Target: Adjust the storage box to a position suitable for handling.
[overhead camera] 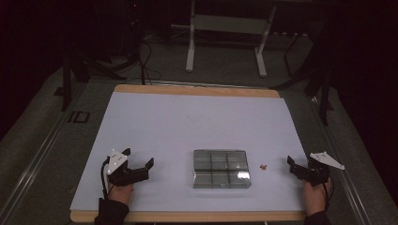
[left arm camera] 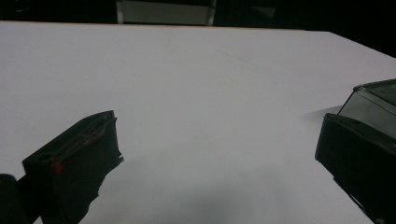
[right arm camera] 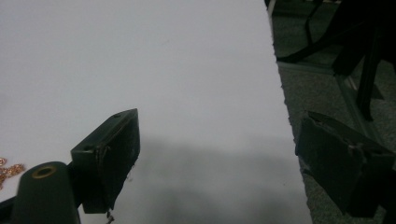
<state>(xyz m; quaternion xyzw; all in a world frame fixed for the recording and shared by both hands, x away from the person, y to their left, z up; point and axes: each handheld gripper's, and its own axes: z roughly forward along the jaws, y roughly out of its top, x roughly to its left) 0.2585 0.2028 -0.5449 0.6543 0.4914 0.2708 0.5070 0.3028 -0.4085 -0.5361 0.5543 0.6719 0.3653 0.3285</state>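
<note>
A clear plastic box with several compartments lies flat on the pale table sheet, near the front. A tiny heap of copper-coloured bits rests just right of it. My left gripper sits at the front left, open, with nothing between its jaws. In the left gripper view the gripper frames bare sheet, and a corner of the box shows behind the right jaw. My right gripper is open and empty at the front right. Its own view shows the copper bits at far left.
The table's right edge runs between the right gripper's jaws, so one jaw hangs over grey floor. A white-legged stand and black cables lie beyond the far edge. Dark stand legs flank the table.
</note>
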